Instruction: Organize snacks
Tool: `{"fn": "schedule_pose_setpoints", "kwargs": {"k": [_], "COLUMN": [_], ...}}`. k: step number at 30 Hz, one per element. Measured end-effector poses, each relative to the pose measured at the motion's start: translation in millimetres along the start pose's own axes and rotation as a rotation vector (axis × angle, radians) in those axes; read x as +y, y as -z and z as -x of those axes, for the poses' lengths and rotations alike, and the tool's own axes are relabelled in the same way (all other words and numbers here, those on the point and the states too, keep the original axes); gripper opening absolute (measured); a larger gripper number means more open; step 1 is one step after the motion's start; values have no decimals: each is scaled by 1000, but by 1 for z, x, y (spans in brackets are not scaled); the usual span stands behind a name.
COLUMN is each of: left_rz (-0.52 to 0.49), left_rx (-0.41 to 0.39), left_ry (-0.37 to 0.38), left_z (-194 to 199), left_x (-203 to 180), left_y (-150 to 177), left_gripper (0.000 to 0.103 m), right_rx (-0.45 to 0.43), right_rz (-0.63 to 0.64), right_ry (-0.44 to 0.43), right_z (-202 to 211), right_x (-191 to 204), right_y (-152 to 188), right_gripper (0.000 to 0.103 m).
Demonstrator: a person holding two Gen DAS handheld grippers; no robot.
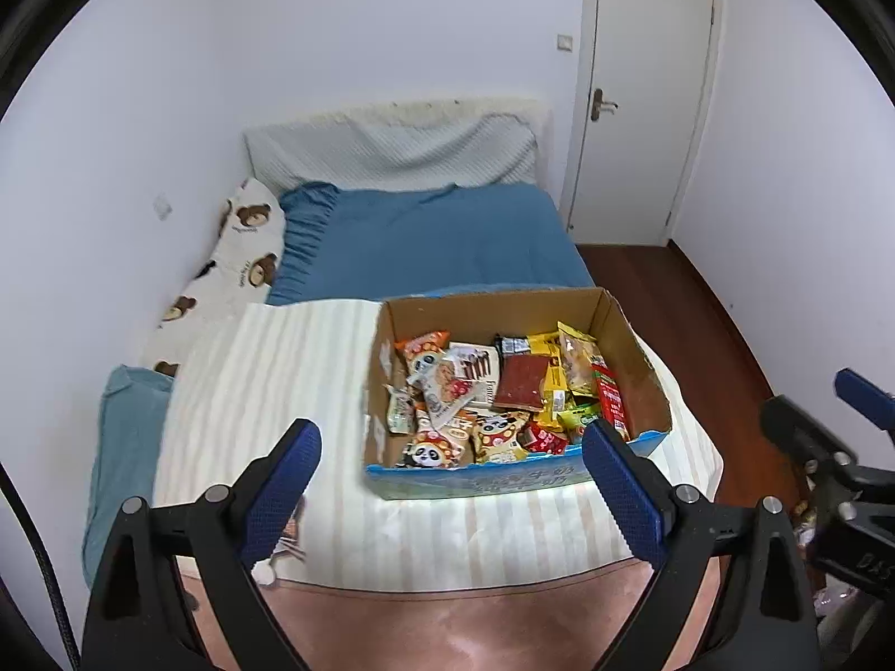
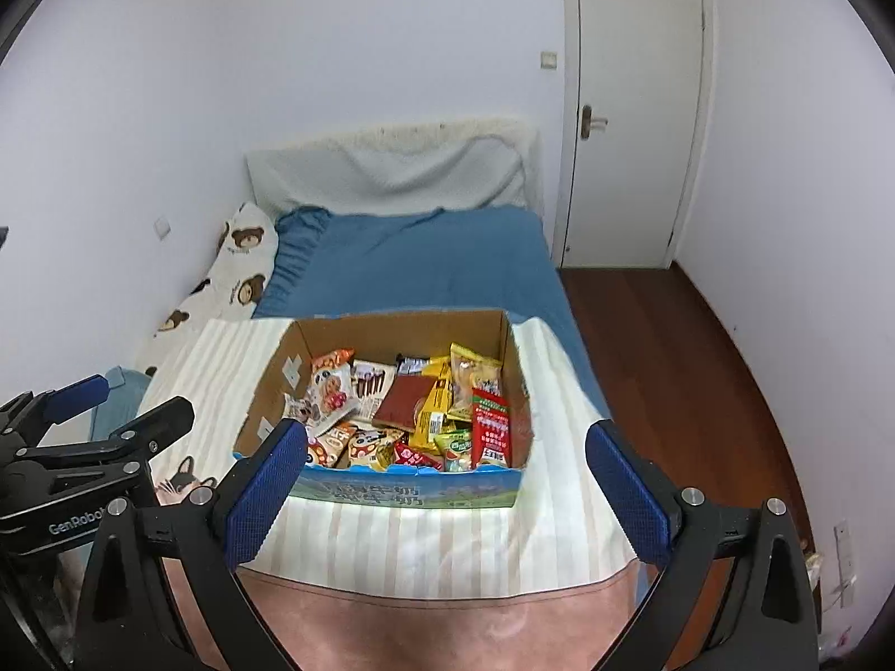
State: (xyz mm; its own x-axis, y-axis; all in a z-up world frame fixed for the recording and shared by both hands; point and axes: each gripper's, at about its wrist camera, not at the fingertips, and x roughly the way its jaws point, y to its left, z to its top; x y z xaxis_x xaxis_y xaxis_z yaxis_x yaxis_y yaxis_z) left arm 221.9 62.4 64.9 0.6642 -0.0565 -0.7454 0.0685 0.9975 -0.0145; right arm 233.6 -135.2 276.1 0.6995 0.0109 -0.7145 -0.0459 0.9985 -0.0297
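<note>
An open cardboard box (image 1: 643, 358) (image 2: 268, 391) with a blue printed front sits on the striped cloth at the foot of the bed. It holds several snack packets: panda packs (image 1: 430, 450) (image 2: 369, 442), a dark red flat pack (image 1: 523, 388) (image 2: 400, 400), yellow packs (image 1: 579, 358) (image 2: 475, 372) and a red pack (image 2: 491, 430). My left gripper (image 1: 453, 442) is open and empty, held in front of the box. My right gripper (image 2: 447, 442) is open and empty, also in front of the box. Each gripper shows at the edge of the other's view.
The bed has a striped cream cloth (image 1: 268, 380) (image 2: 425, 537), a blue sheet (image 1: 447, 240) (image 2: 436, 263), a bear-print pillow (image 1: 246, 246) and a pink edge (image 1: 447, 632). A white door (image 1: 649, 89) and dark wood floor (image 2: 688, 380) lie to the right.
</note>
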Motion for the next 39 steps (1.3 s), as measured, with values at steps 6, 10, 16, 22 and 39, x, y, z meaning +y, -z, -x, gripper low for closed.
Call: {"fn": "schedule_pose_setpoints", "kwargs": {"k": [6, 10, 16, 22, 39], "left_rz": [22, 28, 27, 24, 3], "left_rx": [-57, -70, -78, -75, 1], "left_ry": [-11, -8, -11, -15, -31], "left_z": [34, 47, 55, 55, -16], "left_x": [7, 10, 10, 7, -5], "left_y": [8, 13, 19, 22, 22], "left_gripper": [96, 96, 96, 96, 103], "right_rx": [-46, -57, -71, -59, -16], "right_rz": [-12, -17, -14, -25, -27], "right_ry": [14, 12, 19, 7, 38], "right_z": [42, 60, 73, 73, -3], "right_x": [0, 1, 2, 1, 0], "right_y": [9, 15, 16, 19, 16], "right_gripper": [102, 102, 102, 102, 103]}}
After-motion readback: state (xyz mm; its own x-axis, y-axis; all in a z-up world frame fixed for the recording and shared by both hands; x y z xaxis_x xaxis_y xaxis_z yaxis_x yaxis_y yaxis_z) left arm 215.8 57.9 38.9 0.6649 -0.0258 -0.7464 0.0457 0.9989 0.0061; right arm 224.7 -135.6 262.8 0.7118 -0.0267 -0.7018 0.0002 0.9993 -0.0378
